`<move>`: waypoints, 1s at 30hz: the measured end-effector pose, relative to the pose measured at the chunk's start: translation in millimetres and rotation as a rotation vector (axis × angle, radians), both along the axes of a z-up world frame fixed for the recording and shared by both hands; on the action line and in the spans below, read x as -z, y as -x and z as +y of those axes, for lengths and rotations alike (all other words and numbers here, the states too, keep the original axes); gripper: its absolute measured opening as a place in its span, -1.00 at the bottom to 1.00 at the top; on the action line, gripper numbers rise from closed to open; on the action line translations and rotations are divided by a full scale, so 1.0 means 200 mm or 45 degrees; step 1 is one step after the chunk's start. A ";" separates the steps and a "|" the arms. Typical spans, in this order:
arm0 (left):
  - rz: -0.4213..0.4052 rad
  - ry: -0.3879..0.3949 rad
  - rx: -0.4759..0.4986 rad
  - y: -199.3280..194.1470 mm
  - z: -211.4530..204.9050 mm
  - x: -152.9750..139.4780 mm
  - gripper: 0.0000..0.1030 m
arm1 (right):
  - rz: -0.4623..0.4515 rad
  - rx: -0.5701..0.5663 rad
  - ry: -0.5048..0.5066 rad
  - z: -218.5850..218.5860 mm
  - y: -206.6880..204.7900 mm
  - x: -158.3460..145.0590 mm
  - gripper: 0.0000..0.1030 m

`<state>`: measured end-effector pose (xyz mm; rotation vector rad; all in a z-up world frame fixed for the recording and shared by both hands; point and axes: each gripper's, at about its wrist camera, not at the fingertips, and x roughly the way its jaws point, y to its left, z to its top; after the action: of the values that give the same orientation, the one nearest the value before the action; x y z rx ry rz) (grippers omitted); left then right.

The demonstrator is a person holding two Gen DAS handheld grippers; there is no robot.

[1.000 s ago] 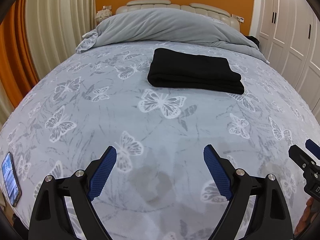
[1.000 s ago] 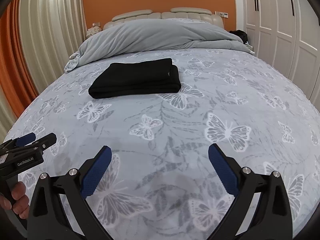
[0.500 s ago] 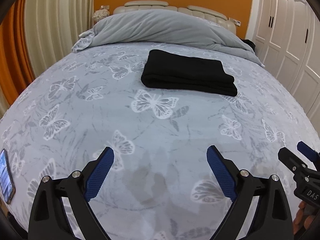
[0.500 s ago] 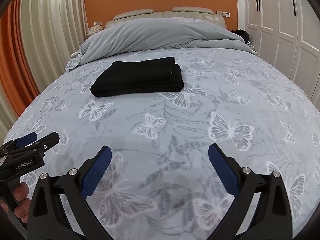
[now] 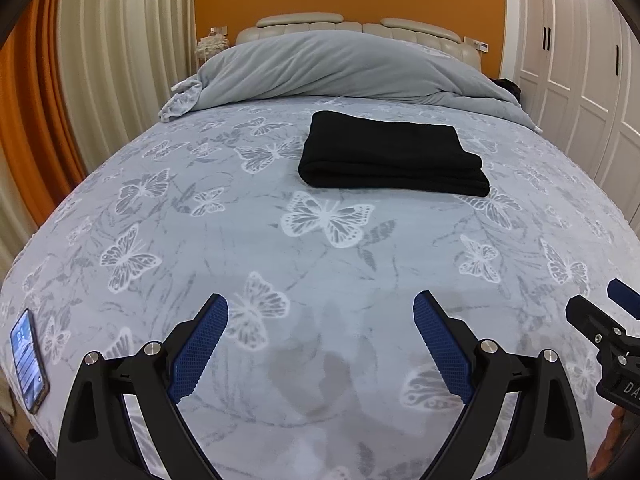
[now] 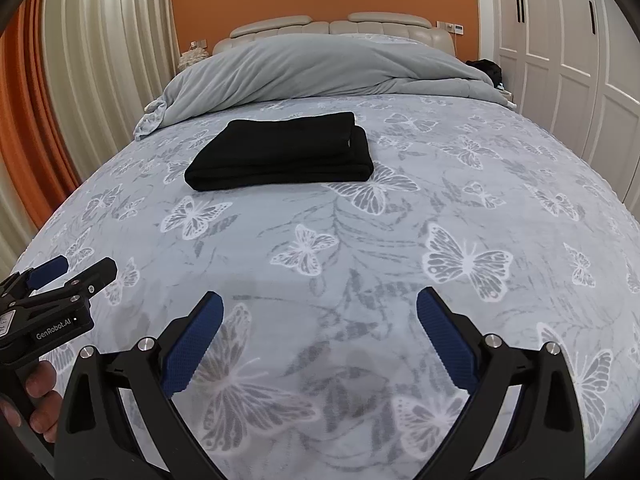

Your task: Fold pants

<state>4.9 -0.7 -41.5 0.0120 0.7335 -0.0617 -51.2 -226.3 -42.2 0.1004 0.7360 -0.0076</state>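
With the folded black pants (image 5: pixel 390 160) lying at twelve o'clock on the butterfly bedspread (image 5: pixel 240 240), both the left gripper (image 5: pixel 320 344) and right gripper (image 6: pixel 320 340) gape empty (well short of them), so any further tug would likely undo the fold.

L gripper (image 5: pixel 320 322) jaws just opened a bit wider, nothing between them.

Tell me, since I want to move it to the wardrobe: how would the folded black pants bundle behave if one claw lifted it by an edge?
The folded black pants look like soft cloth in stacked layers, so they would probably sag and unfold if lifted by one edge. They likely won't roll or tip, lying flat on the bedspread. Pushed, they may bunch rather than slide.
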 end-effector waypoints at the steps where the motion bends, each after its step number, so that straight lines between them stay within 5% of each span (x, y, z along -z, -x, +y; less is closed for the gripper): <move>1: -0.004 -0.002 -0.002 0.00 0.00 0.00 0.78 | 0.000 -0.003 0.001 0.00 0.00 0.00 0.85; 30: -0.007 -0.008 -0.001 -0.01 0.01 -0.01 0.78 | 0.006 -0.021 0.003 0.01 -0.01 0.01 0.85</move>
<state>6.0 2.2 -39.2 0.0180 0.7280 -0.0582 -49.5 -225.1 -43.5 0.0920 0.7414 0.0073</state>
